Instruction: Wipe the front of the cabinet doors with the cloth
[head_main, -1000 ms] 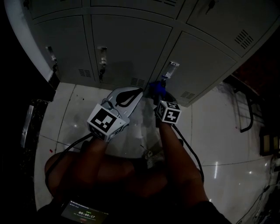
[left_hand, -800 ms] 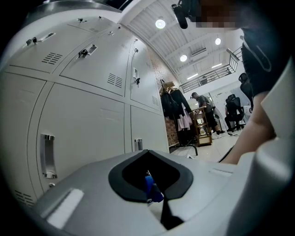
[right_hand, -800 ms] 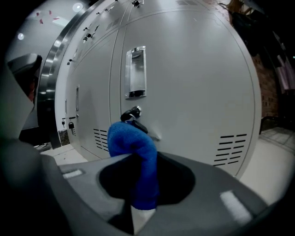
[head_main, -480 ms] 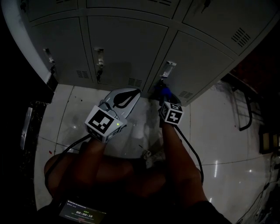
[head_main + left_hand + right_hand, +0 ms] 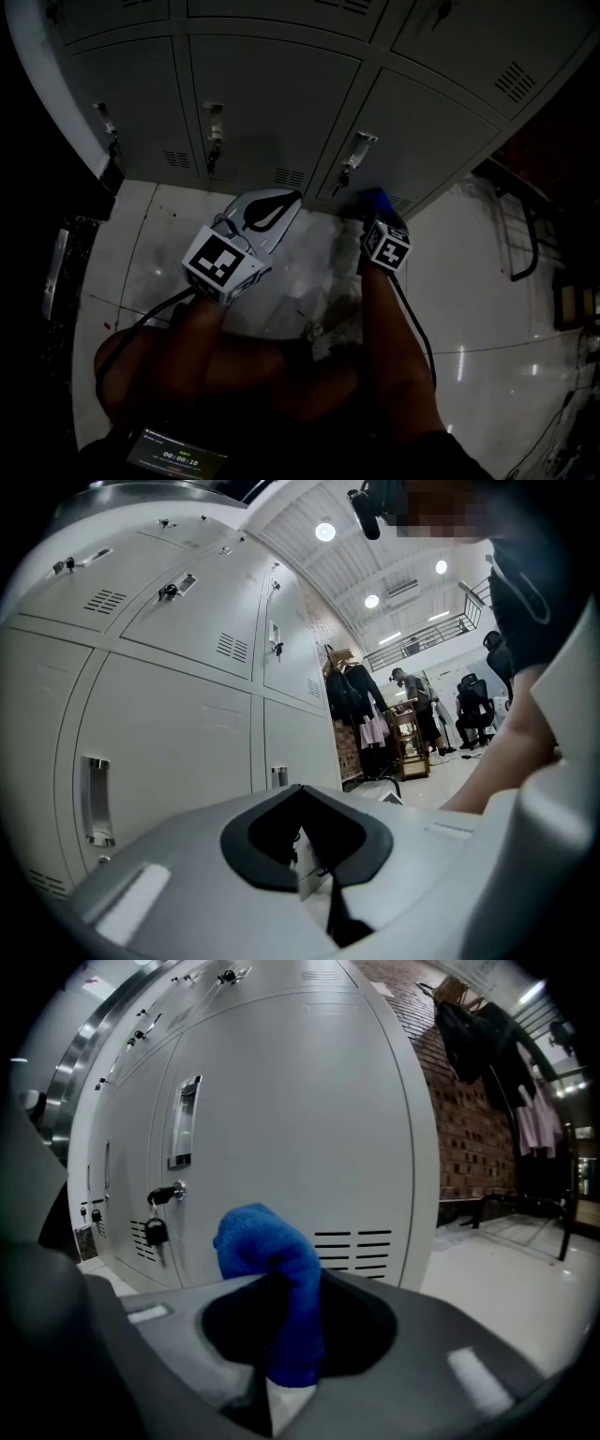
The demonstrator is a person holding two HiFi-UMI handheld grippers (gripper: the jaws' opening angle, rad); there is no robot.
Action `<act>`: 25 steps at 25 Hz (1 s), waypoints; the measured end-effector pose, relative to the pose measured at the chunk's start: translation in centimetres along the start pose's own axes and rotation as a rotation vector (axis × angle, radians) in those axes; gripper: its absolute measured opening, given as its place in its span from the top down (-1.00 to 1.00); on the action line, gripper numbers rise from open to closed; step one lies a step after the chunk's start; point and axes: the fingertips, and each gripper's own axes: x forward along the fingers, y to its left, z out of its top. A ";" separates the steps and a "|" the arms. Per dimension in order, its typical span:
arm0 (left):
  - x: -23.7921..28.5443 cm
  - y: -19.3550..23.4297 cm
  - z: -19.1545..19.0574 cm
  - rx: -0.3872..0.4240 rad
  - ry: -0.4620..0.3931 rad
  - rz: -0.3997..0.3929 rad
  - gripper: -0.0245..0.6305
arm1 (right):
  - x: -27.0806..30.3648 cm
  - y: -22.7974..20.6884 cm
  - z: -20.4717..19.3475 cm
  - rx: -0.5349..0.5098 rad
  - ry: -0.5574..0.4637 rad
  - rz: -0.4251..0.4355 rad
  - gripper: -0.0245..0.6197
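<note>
Head view very dim. Locker cabinet cut off by the top edge, upper doors only partly seen. Cloth: just a blue tip shows past the right gripper; its lower end disappears into the jaw recess. Handheld screen clipped at bottom edge, digits too small. Distant standing person too small for detail.

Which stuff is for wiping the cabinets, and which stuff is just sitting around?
For the job: blue cloth, right gripper gripping it, cabinet doors.
Just around: padlock, hanging clothes, left gripper, shut and empty.
</note>
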 end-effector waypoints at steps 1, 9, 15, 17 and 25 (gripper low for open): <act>0.0 0.0 0.0 0.000 0.000 -0.001 0.91 | -0.1 -0.6 0.0 0.001 -0.001 -0.017 0.68; 0.0 -0.2 -0.1 0.003 0.001 -0.006 0.91 | -1.2 -8.0 -0.2 0.138 -0.033 -0.219 0.68; 0.1 -0.2 -0.2 0.002 0.004 -0.006 0.91 | -1.8 -11.1 -1.8 0.221 0.009 -0.300 0.68; 0.1 -0.2 -0.3 0.003 0.004 -0.006 0.91 | -1.7 -10.9 -1.1 0.201 -0.016 -0.289 0.68; 0.0 0.8 -0.8 -0.001 0.003 0.011 0.91 | -3.5 -7.4 1.9 0.089 -0.058 -0.239 0.68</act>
